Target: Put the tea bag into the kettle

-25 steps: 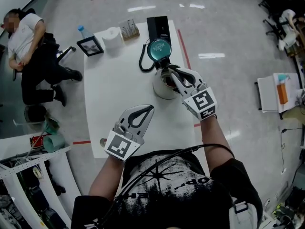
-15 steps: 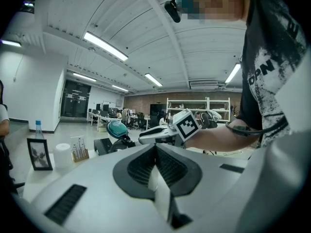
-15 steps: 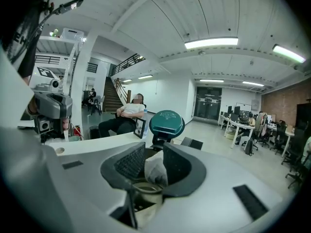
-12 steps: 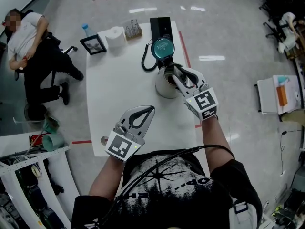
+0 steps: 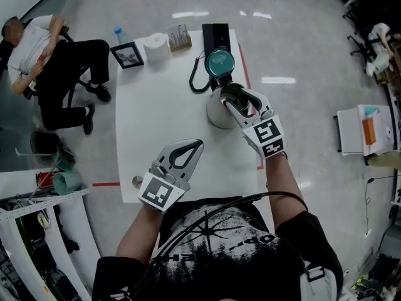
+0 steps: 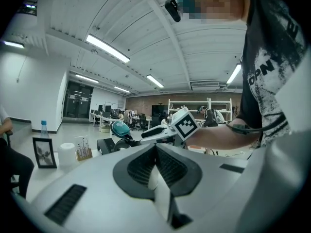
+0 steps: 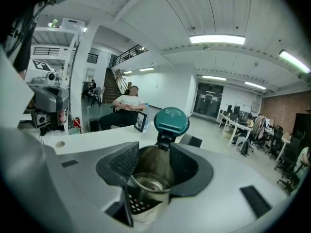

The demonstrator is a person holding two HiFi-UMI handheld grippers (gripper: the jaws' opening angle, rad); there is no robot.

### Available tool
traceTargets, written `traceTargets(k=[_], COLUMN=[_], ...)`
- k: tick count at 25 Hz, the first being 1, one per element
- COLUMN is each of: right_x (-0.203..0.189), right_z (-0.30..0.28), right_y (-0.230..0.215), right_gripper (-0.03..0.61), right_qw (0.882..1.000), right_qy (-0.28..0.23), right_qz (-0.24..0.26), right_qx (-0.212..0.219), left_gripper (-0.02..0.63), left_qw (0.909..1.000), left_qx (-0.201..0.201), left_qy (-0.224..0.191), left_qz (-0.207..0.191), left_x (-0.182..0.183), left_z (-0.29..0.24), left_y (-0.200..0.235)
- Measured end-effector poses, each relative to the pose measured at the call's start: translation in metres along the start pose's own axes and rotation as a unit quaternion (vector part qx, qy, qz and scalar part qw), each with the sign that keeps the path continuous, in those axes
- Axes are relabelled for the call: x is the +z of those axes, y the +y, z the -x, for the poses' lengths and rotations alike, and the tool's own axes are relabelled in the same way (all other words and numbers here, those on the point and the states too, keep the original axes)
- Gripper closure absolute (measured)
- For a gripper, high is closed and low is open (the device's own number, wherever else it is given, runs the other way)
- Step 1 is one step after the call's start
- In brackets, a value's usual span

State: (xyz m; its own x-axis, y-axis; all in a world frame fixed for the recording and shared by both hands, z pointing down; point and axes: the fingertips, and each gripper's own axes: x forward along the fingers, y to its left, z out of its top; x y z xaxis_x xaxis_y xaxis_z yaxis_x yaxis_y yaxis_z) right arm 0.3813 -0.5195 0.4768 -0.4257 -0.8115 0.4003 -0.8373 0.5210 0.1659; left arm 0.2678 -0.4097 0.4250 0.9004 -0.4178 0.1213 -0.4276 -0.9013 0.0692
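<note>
Kettle [image 5: 215,116] inside: dim, contents unclear.
Right gripper [image 5: 227,93]: jaws just opened, apart over the mouth.
Left gripper [image 5: 196,143]: closed, empty.

- The right gripper [image 5: 232,98] has just been opening its jaws above the kettle [image 5: 215,116]. A second ago they were nearly together. Now they stand wide apart, and only the kettle's open mouth shows between them.
- The seated person [image 5: 44,49] beyond the table [image 5: 156,105] has changed posture. The legs were drawn in below the body and now reach out toward the table's far end.
- The head view has swung slightly, so the things on the table sit a little further right in frame.
</note>
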Motion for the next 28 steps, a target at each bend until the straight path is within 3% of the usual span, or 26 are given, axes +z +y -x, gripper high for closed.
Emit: traceTargets(k=[16, 28], right_x=[0.023, 0.062], right_z=[0.014, 0.039], right_y=[0.011, 0.087], right_gripper=[0.392, 0.56], right_qw=[0.999, 0.997], right_qy=[-0.039, -0.07], right_qz=[0.01, 0.026], right_qx=[-0.019, -0.032], left_gripper=[0.603, 0.603], left_qw=[0.9999, 0.999], left_qx=[0.007, 0.006], left_qy=[-0.013, -0.034], left_qz=[-0.004, -0.028], left_x=[0.006, 0.024], left_z=[0.021, 0.097], left_y=[0.005, 0.011])
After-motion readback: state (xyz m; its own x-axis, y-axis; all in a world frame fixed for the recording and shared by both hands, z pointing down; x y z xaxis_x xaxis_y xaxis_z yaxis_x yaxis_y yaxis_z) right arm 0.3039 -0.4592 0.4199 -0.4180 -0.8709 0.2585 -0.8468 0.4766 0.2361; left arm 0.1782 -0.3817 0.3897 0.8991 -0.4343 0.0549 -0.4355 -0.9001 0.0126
